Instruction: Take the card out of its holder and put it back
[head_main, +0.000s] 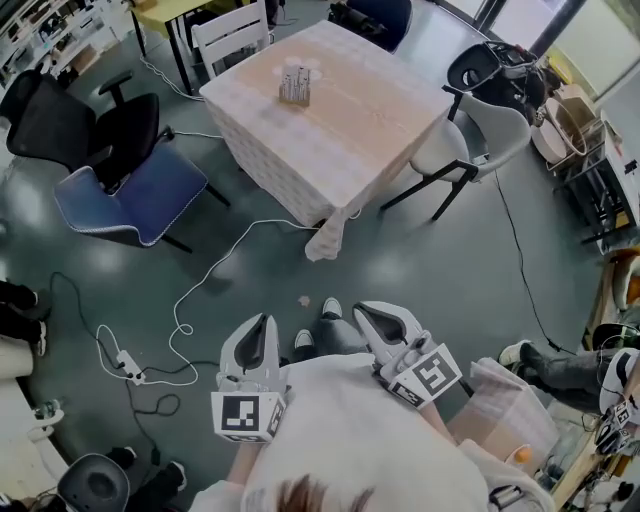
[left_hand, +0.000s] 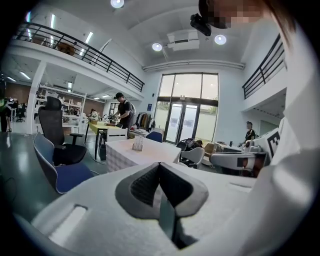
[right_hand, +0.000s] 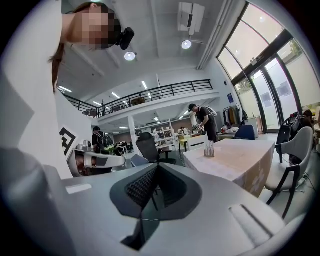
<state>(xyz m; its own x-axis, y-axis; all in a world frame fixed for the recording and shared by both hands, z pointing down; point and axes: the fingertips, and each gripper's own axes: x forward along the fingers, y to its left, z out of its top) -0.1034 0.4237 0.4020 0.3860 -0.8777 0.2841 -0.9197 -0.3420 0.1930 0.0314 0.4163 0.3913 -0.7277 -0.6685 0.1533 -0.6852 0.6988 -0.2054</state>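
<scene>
Left gripper (left_hand: 160, 166): jaws closed pad to pad, nothing between them. Right gripper (right_hand: 157, 169): same, shut and empty. Both sit close in front of the person's chest and point toward the table (head_main: 372, 118), well apart from it.

The card holder (head_main: 295, 84) stands upright on the far part of the tabletop, alone there. It is too small in every view to tell the card from the holder.

Between the grippers and the table:
- bare floor
- the person's shoes (head_main: 330, 308)
- a white cable (head_main: 205, 285) looping to a power strip (head_main: 127, 366) at left
- the tablecloth corner (head_main: 326, 238), hanging down on the near side

Around the table:
- blue chair (head_main: 135, 195) and black office chair (head_main: 75, 120) at left
- white chair (head_main: 478, 128) at right
- white slatted chair (head_main: 232, 34) on the far side

Another person (left_hand: 123, 107) stands beyond the table.

In the head view the gripper handles are hidden under the person's white top, and the hands can't be seen.
</scene>
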